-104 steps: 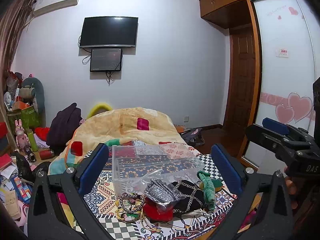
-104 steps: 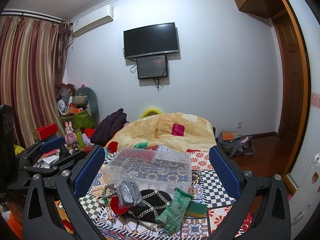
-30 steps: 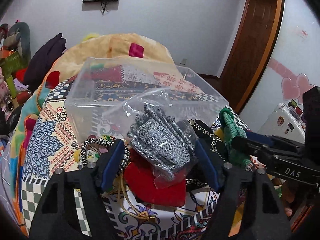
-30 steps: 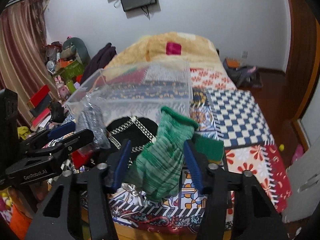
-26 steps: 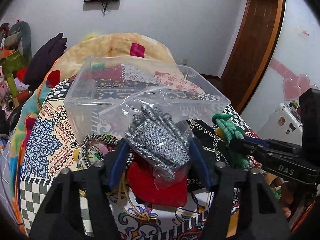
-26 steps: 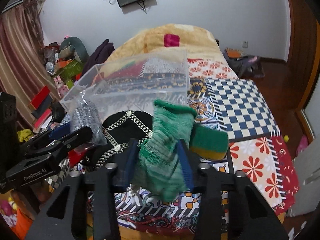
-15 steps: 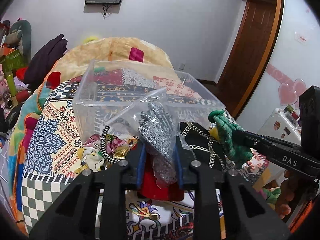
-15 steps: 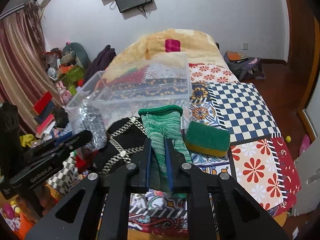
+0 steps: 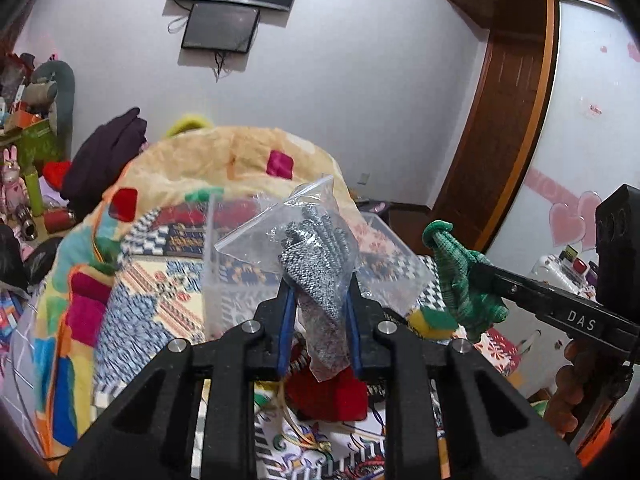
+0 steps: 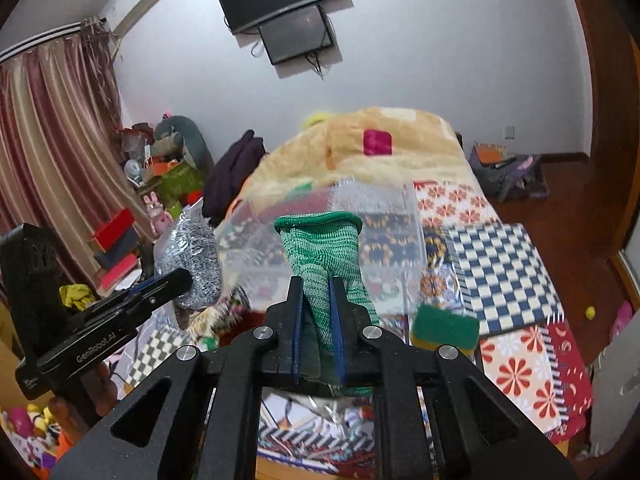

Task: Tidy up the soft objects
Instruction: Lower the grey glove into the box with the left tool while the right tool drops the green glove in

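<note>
My left gripper [image 9: 318,304] is shut on a clear plastic bag of grey knitted gloves [image 9: 320,256] and holds it lifted above the bed. The bag also shows in the right wrist view [image 10: 192,260]. My right gripper [image 10: 317,300] is shut on a green knitted glove [image 10: 324,256], held up in the air; it also shows in the left wrist view [image 9: 460,276]. A clear plastic bin [image 9: 224,264] stands on the patterned bedspread right behind both held items; in the right wrist view it [image 10: 384,216] is blurred.
A green and yellow sponge [image 10: 446,326] lies on the bedspread right of the glove. A red soft item [image 9: 332,396] and a black piece with a chain lie below my left gripper. A yellow quilt [image 10: 380,152] is heaped behind the bin. Clutter fills the floor at left.
Both grippers closed on their items and lifted them off the bed; the bag of grey gloves and the green glove now hang in the air in front of the bin.
</note>
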The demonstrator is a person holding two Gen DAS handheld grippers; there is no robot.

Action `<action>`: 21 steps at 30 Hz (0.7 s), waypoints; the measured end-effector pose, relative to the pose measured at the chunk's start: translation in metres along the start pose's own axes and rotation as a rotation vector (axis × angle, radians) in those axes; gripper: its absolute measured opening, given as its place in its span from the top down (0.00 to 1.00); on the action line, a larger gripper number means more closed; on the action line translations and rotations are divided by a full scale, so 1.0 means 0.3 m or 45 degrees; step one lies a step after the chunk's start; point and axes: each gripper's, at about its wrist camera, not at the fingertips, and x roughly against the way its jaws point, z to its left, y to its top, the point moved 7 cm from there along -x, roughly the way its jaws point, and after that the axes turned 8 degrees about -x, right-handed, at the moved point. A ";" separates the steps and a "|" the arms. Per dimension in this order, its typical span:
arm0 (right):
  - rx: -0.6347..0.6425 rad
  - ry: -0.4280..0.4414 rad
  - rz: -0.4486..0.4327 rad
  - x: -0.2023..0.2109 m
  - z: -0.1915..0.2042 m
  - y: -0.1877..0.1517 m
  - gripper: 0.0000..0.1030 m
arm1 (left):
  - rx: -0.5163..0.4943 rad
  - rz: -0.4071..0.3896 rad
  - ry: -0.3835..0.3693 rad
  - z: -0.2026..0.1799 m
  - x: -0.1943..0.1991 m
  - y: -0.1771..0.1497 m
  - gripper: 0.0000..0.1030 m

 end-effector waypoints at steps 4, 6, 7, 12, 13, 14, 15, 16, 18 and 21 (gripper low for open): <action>0.034 -0.020 -0.045 -0.020 0.018 0.060 0.89 | -0.019 -0.019 0.014 0.016 -0.011 0.059 0.79; 0.041 -0.029 -0.053 -0.044 0.020 0.090 0.89 | -0.036 -0.019 0.034 0.024 -0.028 0.082 0.79; 0.043 -0.035 -0.057 -0.056 0.022 0.104 0.89 | -0.046 -0.015 0.045 0.028 -0.042 0.092 0.79; 0.054 -0.077 -0.046 -0.135 0.010 0.145 0.89 | -0.097 0.056 0.090 0.055 -0.131 0.107 0.79; 0.053 -0.083 -0.039 -0.147 0.007 0.149 0.89 | -0.105 0.078 0.097 0.062 -0.155 0.104 0.79; 0.052 -0.094 -0.029 -0.167 0.001 0.152 0.89 | -0.105 0.106 0.095 0.069 -0.181 0.099 0.79; 0.049 -0.105 -0.019 -0.180 -0.001 0.152 0.89 | -0.100 0.135 0.086 0.076 -0.207 0.095 0.79; 0.048 -0.117 -0.004 -0.202 -0.007 0.152 0.89 | -0.099 0.155 0.081 0.080 -0.224 0.088 0.79; 0.053 -0.144 0.028 -0.245 -0.020 0.147 0.89 | -0.100 0.206 0.078 0.093 -0.272 0.076 0.79; 0.062 -0.181 0.079 -0.305 -0.039 0.136 0.89 | -0.115 0.266 0.073 0.098 -0.329 0.057 0.79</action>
